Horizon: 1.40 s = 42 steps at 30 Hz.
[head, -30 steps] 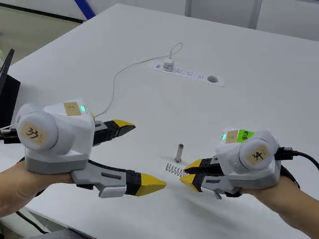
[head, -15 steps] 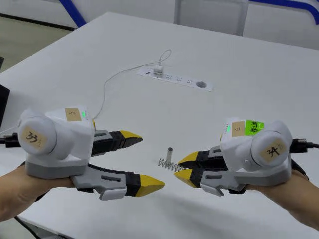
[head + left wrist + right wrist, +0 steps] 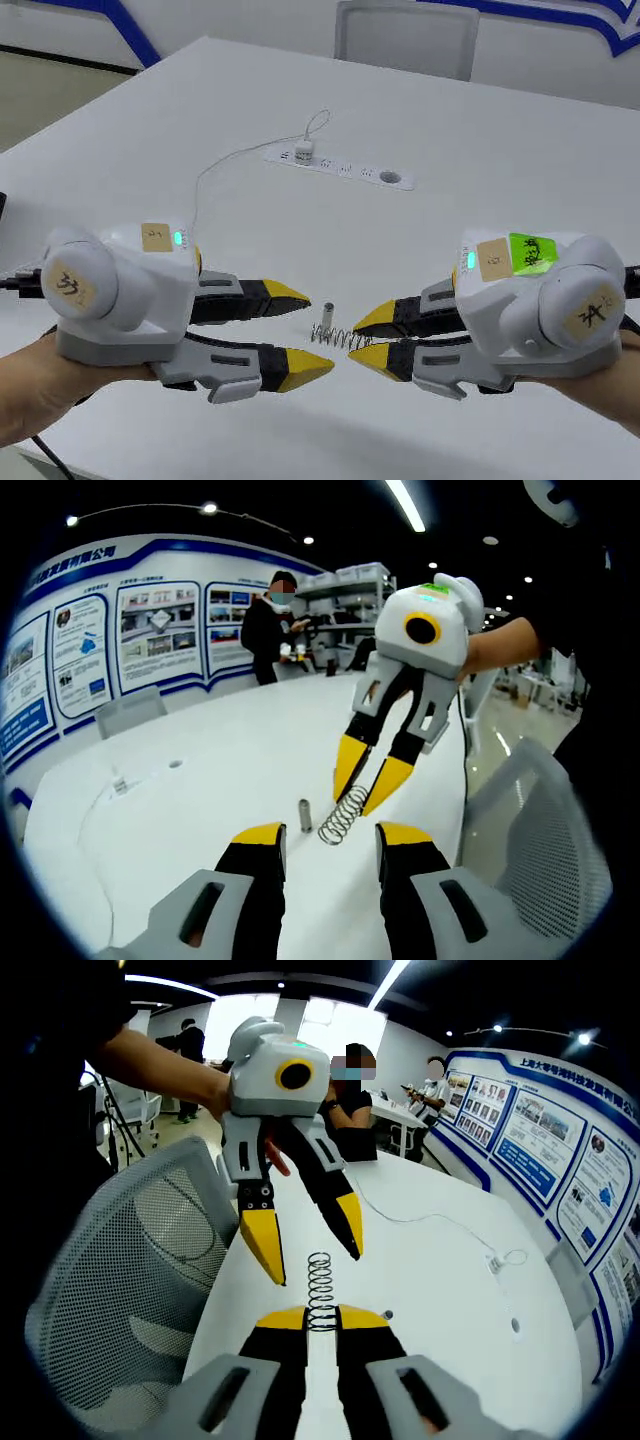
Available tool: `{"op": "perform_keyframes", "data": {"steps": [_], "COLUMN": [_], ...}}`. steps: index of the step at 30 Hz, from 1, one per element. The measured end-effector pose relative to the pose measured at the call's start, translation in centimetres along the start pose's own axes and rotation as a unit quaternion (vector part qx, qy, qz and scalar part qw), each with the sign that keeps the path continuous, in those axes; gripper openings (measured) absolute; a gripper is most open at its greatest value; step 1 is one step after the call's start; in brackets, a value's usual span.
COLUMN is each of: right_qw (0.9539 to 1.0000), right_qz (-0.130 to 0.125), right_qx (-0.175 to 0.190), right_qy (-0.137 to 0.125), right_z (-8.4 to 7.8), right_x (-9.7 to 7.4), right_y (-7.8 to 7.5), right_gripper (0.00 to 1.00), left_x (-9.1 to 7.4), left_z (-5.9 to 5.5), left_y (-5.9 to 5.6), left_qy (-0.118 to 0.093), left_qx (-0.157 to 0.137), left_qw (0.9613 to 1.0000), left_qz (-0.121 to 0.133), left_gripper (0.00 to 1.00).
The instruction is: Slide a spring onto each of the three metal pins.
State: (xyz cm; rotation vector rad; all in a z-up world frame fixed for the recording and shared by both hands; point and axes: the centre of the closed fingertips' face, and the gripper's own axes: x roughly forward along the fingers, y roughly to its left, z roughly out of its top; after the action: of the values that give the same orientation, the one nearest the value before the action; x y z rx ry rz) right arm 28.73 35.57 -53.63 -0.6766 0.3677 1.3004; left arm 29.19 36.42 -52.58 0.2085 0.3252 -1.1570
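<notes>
Our right claw [image 3: 354, 345] pinches the spring [image 3: 340, 338] by its right end; we judge it light, bendy, best held nearer the end facing the pin [image 3: 327, 318]; our left claw [image 3: 319, 332] hangs spread.

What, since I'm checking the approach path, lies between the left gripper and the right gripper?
In the head view, the spring, pinched by the right gripper, and the upright metal pin beside it.

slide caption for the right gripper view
Yellow-tipped right gripper holds a thin coiled metal spring toward the open left gripper.
</notes>
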Motion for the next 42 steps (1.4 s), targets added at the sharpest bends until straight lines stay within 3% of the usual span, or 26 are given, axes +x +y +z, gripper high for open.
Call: {"op": "perform_keyframes", "data": {"steps": [5, 19, 21, 24, 26, 31, 42], "right_qw": [0.9997, 0.9986, 0.9983, 0.9978, 0.9974, 0.9979, 0.9987], "right_qz": [0.005, 0.016, 0.020, 0.027, 0.033, 0.026, 0.026], "right_qx": [-0.023, -0.050, -0.054, -0.061, -0.064, -0.059, -0.044], "right_qy": [0.003, 0.006, 0.006, 0.006, 0.007, 0.006, 0.003], "right_z": [0.2, 0.6, 0.6, 0.7, 0.7, 0.7, 0.6], "right_x": [-0.3, -0.9, -1.0, -1.1, -1.2, -1.2, -1.1], "right_y": [0.4, 0.9, 1.1, 1.4, 1.6, 1.0, 0.5], "right_gripper": [0.10, 0.10, 0.10, 0.10, 0.10, 0.11, 0.17], "left_x": [0.1, 0.3, 0.2, 0.1, 0.1, 0.2, -0.6], "left_z": [0.1, 0.3, 0.3, 0.1, 0.1, 0.4, 0.6], "left_y": [-0.5, -1.7, -2.0, -2.4, -2.6, -2.2, -1.9], "left_qy": [0.004, 0.014, 0.020, 0.029, 0.031, 0.024, 0.026], "left_qx": [0.006, 0.019, 0.027, 0.064, 0.069, 0.087, 0.112], "left_qw": [0.9999, 0.9993, 0.9989, 0.9967, 0.9962, 0.9956, 0.9929], "left_qz": [-0.008, -0.029, -0.034, -0.041, -0.042, -0.026, -0.031], "left_gripper": [0.27, 0.14, 0.13, 0.12, 0.11, 0.11, 0.10]}}
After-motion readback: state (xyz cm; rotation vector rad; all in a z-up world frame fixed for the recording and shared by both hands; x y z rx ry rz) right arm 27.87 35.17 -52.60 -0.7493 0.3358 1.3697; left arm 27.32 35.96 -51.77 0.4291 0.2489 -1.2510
